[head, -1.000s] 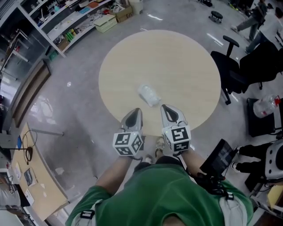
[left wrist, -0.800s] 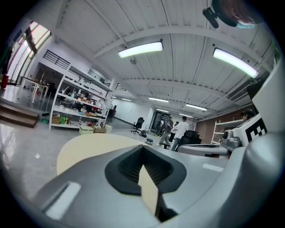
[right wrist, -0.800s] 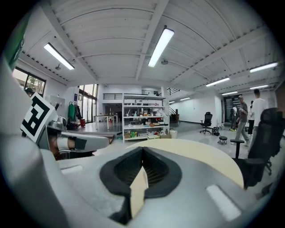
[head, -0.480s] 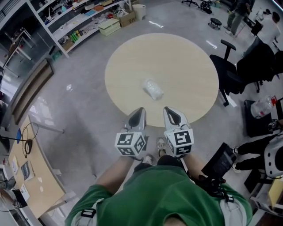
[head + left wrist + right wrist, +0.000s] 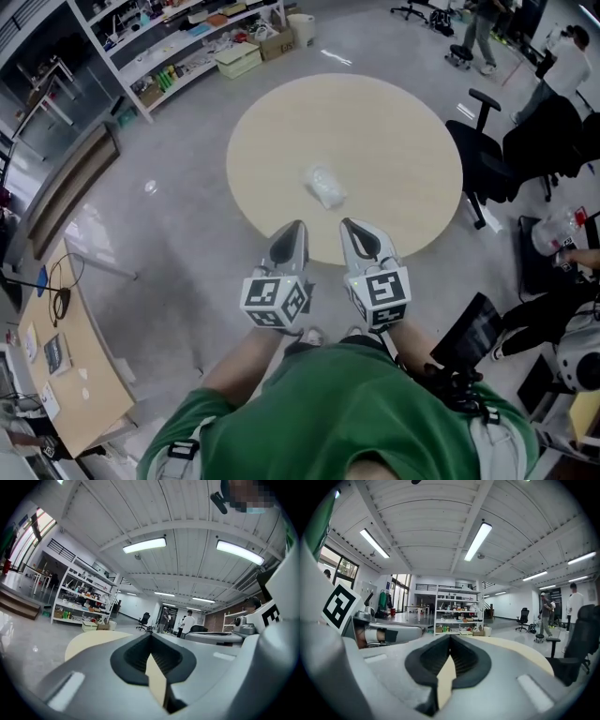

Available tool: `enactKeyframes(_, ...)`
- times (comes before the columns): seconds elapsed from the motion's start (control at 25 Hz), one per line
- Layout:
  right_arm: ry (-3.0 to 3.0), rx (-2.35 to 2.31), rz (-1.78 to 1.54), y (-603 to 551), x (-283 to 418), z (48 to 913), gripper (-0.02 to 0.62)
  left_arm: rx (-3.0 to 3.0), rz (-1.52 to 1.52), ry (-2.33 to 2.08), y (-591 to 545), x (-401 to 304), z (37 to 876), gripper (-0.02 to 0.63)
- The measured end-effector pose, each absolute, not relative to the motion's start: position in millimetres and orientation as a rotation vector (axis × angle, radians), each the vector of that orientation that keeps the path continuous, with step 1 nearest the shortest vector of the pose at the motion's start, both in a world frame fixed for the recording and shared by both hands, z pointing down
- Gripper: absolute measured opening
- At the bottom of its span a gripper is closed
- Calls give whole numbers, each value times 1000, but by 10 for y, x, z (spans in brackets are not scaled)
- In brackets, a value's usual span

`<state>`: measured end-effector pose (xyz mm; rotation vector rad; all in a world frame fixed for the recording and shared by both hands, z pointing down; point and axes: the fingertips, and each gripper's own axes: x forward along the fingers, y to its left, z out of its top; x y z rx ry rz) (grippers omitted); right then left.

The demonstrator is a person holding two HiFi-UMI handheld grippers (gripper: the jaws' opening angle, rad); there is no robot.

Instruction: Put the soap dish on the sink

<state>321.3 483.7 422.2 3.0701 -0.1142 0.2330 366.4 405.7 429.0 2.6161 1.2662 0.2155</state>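
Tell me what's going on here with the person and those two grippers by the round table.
A person in a green top stands at the near edge of a round table, holding the left gripper and the right gripper side by side, pointed toward it. Both are shut with nothing between the jaws. What looks like the soap dish, small and translucent, lies alone near the table's middle, untouched. No sink is in view.

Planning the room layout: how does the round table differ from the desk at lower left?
The table is round and carries only a clear soap dish; the desk is straight-edged and strewn with cables and papers. The table stands mid-floor, the desk at the picture's edge. Both tops are pale wood.
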Motion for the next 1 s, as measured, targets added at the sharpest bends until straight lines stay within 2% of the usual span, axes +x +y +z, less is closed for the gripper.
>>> enactKeyframes(1.0, -85, 3082, 121, 5107, 2902, 3938, 3, 2614, 91, 1268, 4232, 3441, 4010, 6)
